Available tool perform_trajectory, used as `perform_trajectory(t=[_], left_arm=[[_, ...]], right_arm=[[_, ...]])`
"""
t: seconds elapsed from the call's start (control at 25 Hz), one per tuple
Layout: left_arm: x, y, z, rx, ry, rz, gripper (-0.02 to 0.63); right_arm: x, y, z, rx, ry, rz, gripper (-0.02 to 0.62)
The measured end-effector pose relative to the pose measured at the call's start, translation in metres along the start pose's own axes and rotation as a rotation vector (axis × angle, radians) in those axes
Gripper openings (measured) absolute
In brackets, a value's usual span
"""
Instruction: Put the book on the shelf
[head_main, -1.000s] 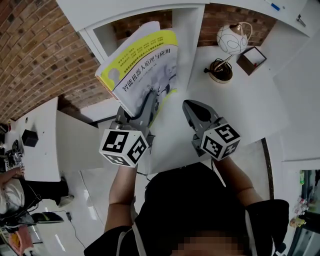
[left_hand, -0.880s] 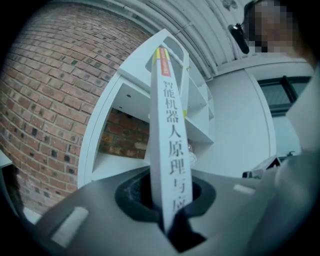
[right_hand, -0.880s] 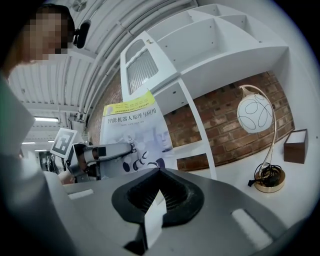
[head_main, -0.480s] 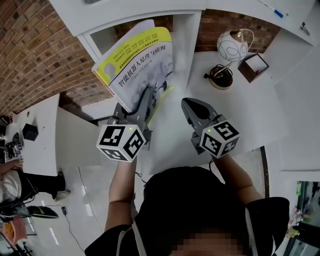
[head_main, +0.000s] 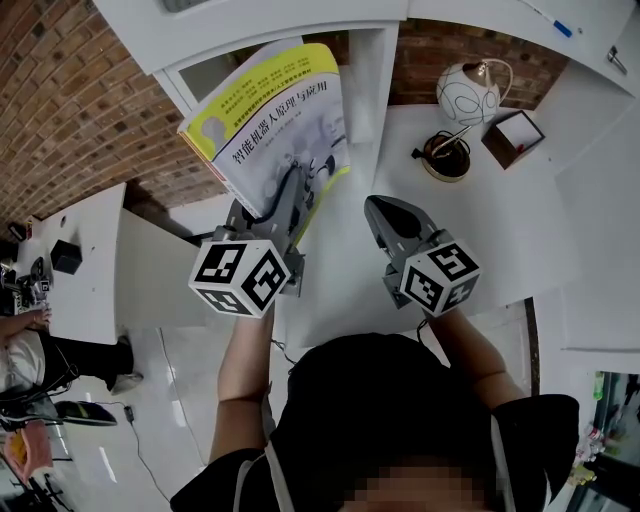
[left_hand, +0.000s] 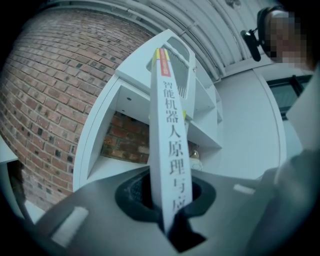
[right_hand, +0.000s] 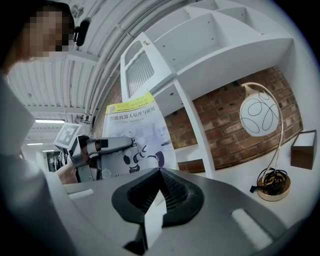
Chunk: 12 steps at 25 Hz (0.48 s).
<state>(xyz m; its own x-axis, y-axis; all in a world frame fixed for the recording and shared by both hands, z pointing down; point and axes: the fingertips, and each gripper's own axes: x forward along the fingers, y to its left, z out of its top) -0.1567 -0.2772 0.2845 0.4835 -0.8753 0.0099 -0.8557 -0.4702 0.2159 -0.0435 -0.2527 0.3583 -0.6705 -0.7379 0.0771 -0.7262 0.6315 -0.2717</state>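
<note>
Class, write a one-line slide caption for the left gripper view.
Left hand-held gripper clamps an upright book, spine toward camera, before a white shelf and brick wall.

Scene bright, light soft and even, mostly from above. Ceiling strip light (right_hand: 47, 121) glows at left of right gripper view. White tabletop (head_main: 500, 200) nearly washed out, with only faint shadows. Strong fisheye bending in all views: shelf (left_hand: 125, 100) edges curve, and corners of both gripper views go black. My jaws, close to lens, look slightly soft. Print on book (left_hand: 167, 125) stays sharp.
</note>
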Motion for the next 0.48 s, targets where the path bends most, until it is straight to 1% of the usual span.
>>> perform_trajectory(t=[0.28, 0.48], left_arm=[[0.005, 0.0, -0.003, -0.028, -0.006, 0.035, 0.066], [0.007, 0.003, -0.007, -0.053, -0.013, 0.064, 0.066]], right_arm=[[0.01, -0.007, 0.012, -0.03, -0.011, 0.008, -0.005], [0.018, -0.011, 0.016, -0.02, -0.009, 0.011, -0.005]])
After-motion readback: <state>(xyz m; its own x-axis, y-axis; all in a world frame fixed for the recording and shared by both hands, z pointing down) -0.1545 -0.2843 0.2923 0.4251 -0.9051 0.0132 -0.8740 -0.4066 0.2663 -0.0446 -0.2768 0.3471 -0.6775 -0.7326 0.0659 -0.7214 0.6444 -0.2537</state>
